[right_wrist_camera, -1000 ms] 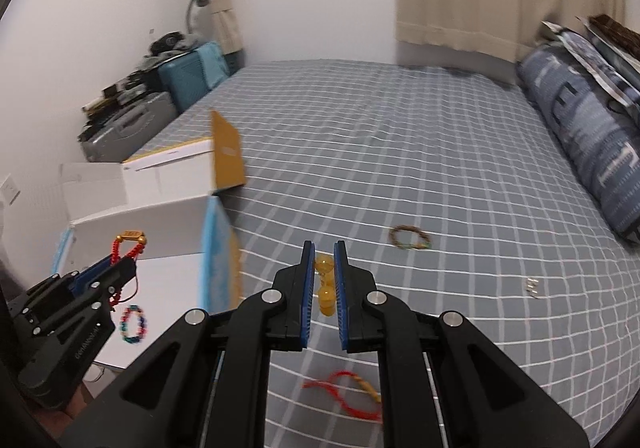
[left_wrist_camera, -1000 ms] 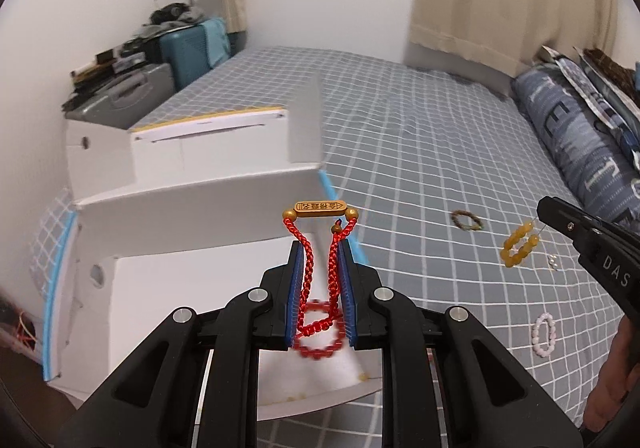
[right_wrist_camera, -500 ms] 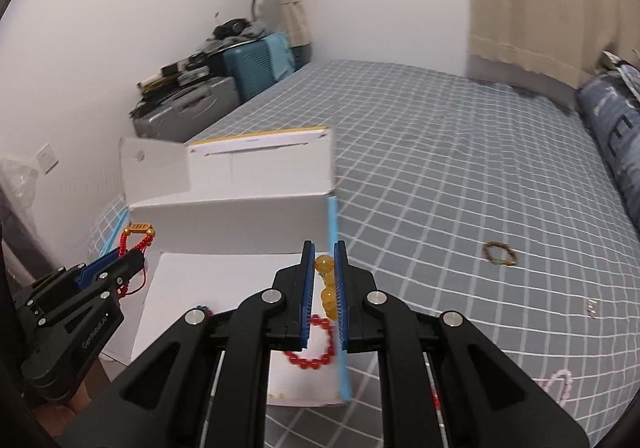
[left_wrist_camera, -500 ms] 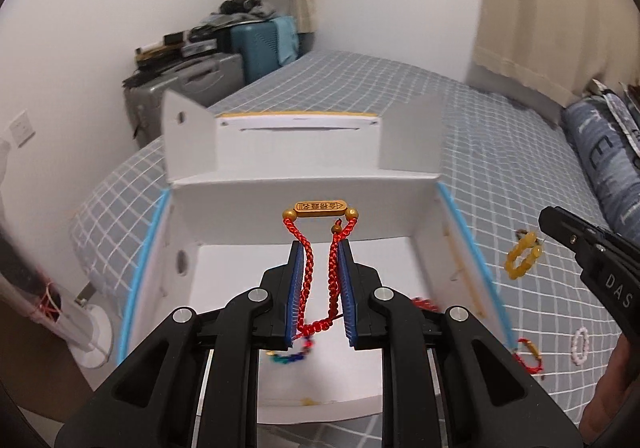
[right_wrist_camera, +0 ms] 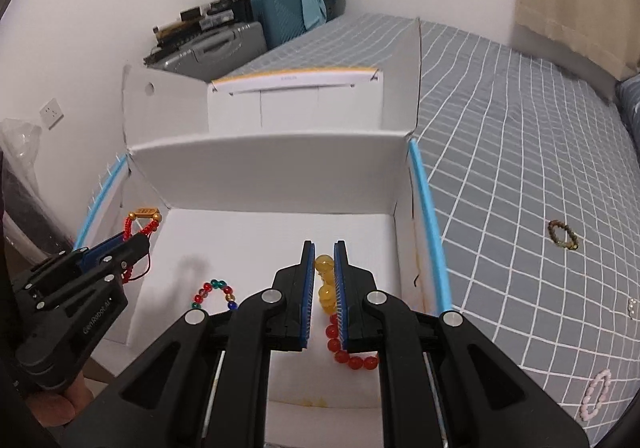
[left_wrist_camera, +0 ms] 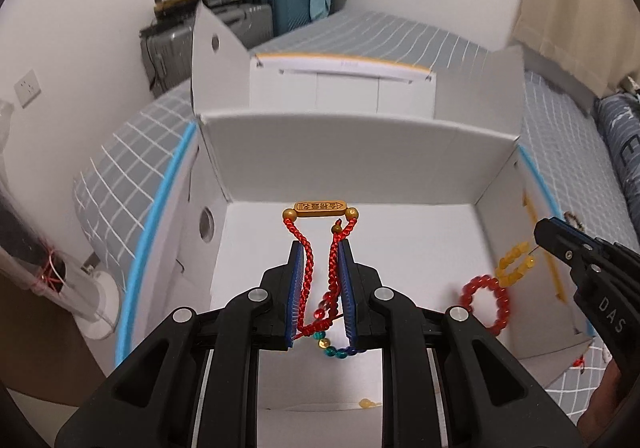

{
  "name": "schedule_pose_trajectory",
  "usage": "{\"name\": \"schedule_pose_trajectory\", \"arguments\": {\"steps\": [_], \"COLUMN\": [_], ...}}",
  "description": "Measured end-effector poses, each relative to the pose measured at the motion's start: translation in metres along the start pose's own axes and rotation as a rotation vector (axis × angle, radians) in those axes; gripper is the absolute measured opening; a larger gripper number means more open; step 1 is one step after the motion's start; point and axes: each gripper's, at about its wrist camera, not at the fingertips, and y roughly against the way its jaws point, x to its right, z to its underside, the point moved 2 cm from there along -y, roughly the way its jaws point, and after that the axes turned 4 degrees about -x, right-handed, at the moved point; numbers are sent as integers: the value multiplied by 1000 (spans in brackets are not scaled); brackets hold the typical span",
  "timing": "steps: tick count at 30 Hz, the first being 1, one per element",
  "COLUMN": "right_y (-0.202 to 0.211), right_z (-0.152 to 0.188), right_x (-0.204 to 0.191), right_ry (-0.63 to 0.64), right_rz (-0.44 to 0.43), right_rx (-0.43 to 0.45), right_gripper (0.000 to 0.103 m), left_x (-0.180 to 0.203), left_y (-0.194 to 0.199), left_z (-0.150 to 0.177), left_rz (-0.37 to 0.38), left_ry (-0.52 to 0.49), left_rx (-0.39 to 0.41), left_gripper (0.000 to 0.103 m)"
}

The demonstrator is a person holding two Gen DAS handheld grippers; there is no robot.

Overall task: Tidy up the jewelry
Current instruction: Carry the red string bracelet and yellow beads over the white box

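My left gripper (left_wrist_camera: 319, 248) is shut on a red cord bracelet with a gold plate (left_wrist_camera: 319, 207) and holds it over the open white box (left_wrist_camera: 360, 164). It also shows at the left of the right wrist view (right_wrist_camera: 142, 218). My right gripper (right_wrist_camera: 324, 248) is shut on a yellow bead bracelet (right_wrist_camera: 325, 280), also over the box; the bracelet also shows in the left wrist view (left_wrist_camera: 514, 268). On the box floor lie a red bead bracelet (left_wrist_camera: 484, 302) and a multicoloured bead bracelet (right_wrist_camera: 214, 292).
The box sits at the edge of a bed with a grey checked cover (right_wrist_camera: 520, 128). On the cover lie a brown bead bracelet (right_wrist_camera: 562, 234), a pink one (right_wrist_camera: 596, 394) and small pearl pieces (right_wrist_camera: 632, 306). Suitcases (right_wrist_camera: 240, 40) stand beyond by the wall.
Both grippers have moved left from over the bed cover to over the open box, each still holding its bracelet. The box now fills both views.
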Motion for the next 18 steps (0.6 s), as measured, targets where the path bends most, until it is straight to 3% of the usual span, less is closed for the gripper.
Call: {"name": "schedule_pose_trajectory", "arguments": {"steps": [9, 17, 18], "right_y": [-32, -46, -47], "right_z": [8, 16, 16], "right_x": [2, 0, 0], "right_ry": [4, 12, 12], "right_rz": [31, 43, 44], "right_rx": [-97, -165, -166], "right_gripper": [9, 10, 14], "left_x": [-6, 1, 1], "left_y": [-30, -29, -28], "left_z": [5, 6, 5], "left_rz": [25, 2, 1], "left_ry": [9, -12, -11], "left_rx": [-101, -112, -110], "left_gripper": [18, 20, 25]}}
